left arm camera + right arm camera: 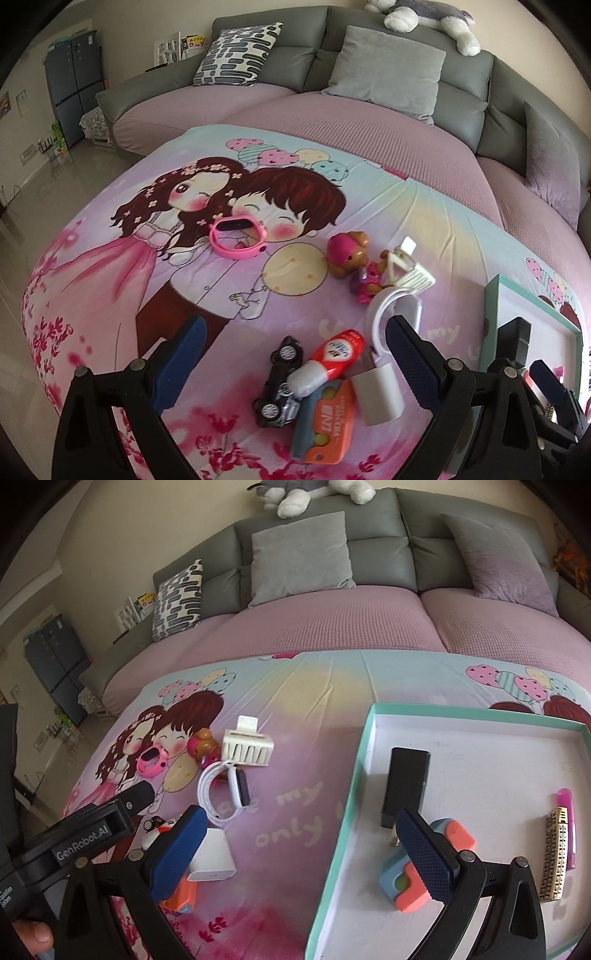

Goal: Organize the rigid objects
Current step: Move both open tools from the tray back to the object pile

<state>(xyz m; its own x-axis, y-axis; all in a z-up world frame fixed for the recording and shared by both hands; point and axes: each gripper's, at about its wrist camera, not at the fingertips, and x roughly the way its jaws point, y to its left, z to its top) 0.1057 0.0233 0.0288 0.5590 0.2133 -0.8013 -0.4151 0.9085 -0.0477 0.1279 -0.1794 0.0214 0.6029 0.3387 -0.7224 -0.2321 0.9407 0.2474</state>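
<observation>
Left wrist cam: left gripper [293, 350] wide apart, nothing in it, hanging over a pile on the cartoon sheet [110, 280] — black toy car [279, 382], red-and-white tube [327, 360], orange-blue case [325, 424], white charger block [376, 393]. Further out: white smartwatch [391, 306], pup figure [349, 256], white clip-like piece [410, 269], pink watch [238, 238] well apart. Teal box [495, 306] at right edge. Right wrist cam: right gripper [303, 843] also apart and empty, straddling the box's near-left wall, right finger inside. Box already holds a black block [406, 784], a blue-coral piece [417, 871], a gold patterned bar [554, 853], a pink pen-like thing [567, 827]. Reads as mid-sort: some items boxed, pile still out. Next, probably left drops onto the tube or charger — they're touching neighbours, so it needs a clean line in, fingers either side of just one, then carry over to the box.
</observation>
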